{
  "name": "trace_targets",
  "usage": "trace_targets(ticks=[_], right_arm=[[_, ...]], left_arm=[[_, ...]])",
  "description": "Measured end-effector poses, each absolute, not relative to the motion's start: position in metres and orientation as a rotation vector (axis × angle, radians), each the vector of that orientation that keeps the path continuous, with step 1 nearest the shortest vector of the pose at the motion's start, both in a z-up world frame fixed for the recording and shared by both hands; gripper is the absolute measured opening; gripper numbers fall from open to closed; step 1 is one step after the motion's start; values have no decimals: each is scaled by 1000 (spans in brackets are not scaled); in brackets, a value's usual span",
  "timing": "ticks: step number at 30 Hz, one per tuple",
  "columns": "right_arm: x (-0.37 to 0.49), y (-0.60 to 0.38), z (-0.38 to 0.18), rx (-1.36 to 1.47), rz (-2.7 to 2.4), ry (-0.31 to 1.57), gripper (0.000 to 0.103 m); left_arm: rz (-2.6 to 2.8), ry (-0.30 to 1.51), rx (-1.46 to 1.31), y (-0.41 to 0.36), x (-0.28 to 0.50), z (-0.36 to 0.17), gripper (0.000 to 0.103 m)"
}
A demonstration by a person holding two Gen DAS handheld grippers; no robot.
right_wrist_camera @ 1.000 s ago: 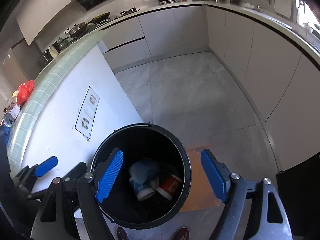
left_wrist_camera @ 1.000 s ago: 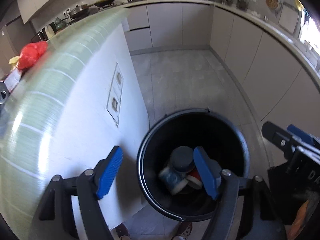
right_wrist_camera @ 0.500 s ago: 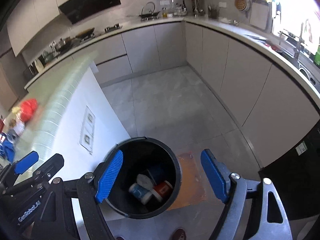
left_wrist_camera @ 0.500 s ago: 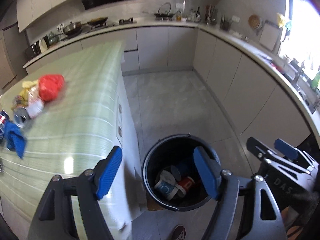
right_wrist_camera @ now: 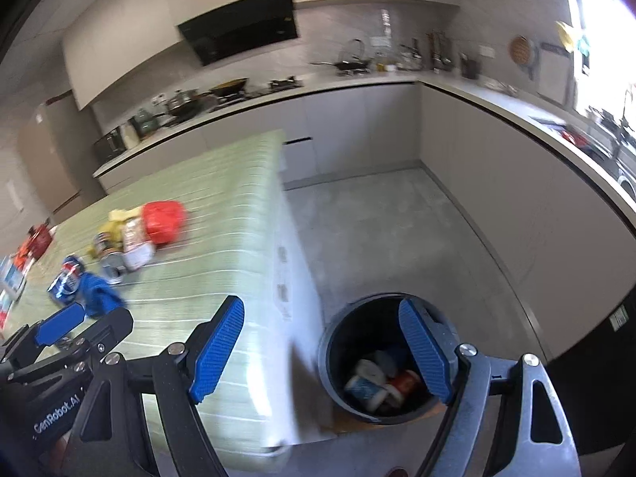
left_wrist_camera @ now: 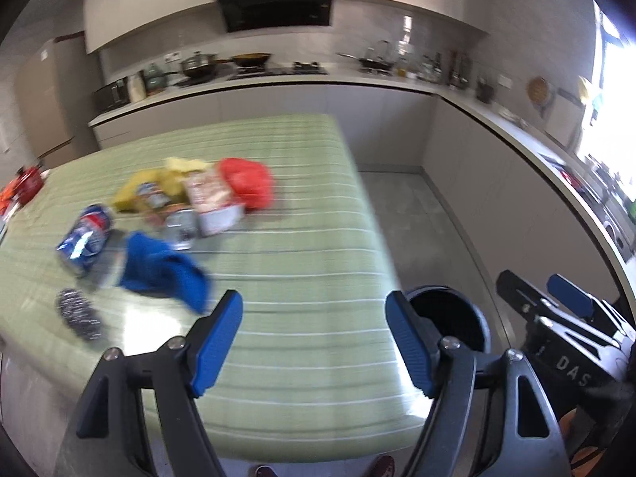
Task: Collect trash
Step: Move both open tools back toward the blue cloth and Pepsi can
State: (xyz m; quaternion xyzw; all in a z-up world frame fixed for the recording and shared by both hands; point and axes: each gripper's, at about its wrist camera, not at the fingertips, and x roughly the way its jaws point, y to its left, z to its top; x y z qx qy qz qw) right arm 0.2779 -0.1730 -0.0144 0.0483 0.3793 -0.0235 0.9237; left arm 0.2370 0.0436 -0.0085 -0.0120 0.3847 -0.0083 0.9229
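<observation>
Trash lies on the green striped island top [left_wrist_camera: 302,238]: a red bag [left_wrist_camera: 248,181], a yellow wrapper [left_wrist_camera: 159,185], a snack packet [left_wrist_camera: 212,200], a tin can [left_wrist_camera: 183,226], a blue Pepsi can [left_wrist_camera: 85,240], a blue cloth [left_wrist_camera: 163,268] and a steel scourer [left_wrist_camera: 77,314]. My left gripper [left_wrist_camera: 314,342] is open and empty above the island's near edge. My right gripper [right_wrist_camera: 320,351] is open and empty, above the black bin [right_wrist_camera: 338,342] on the floor, which holds cups and cans [right_wrist_camera: 377,381]. The bin also shows in the left wrist view [left_wrist_camera: 473,322].
The kitchen counter [left_wrist_camera: 357,83] with pots and a hob runs along the back and right walls. Grey floor [right_wrist_camera: 381,238] lies between island and cabinets. A red pot [left_wrist_camera: 26,181] stands at the island's far left. A fridge [left_wrist_camera: 43,95] is at the back left.
Both grippers have risen and tilted up away from the bin. The island top with its trash has come into view. Both stay open and empty.
</observation>
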Motion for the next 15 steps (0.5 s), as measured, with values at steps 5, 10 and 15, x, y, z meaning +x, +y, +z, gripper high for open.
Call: trace_targets(ticks=[5, 10, 15], right_arm=[[275, -105, -10, 76, 9, 757, 82], [271, -40, -10, 68, 48, 743, 82], [270, 8, -12, 69, 87, 746, 82]], left_arm=[[42, 775, -47, 110, 226, -8, 76], [91, 772, -49, 170, 217, -10, 76], [122, 769, -68, 207, 220, -9, 76]])
